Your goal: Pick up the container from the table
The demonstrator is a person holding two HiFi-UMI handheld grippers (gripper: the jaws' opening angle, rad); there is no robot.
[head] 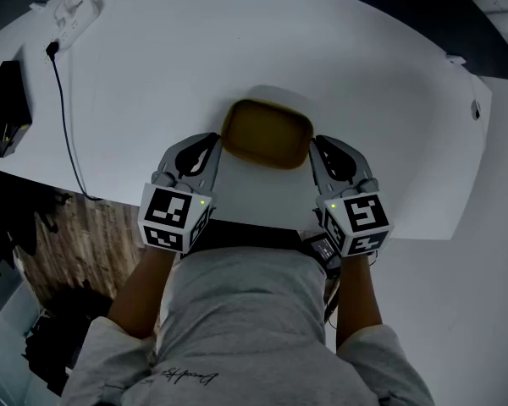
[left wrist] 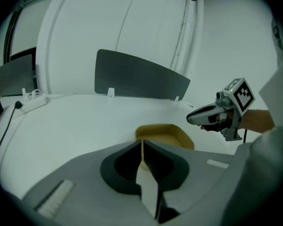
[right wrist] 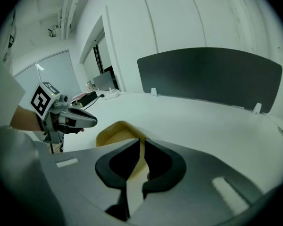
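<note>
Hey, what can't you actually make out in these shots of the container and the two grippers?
Container near wall: both gripper views, behind the jaws.
Whether the left gripper or right gripper touches its rim: head view, gripper bodies cover the tips.
Table near edge: head view, under the person's torso.

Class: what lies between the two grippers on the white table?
A yellow container lies between the left gripper and the right gripper, on the white table; the head view shows this best.
</note>
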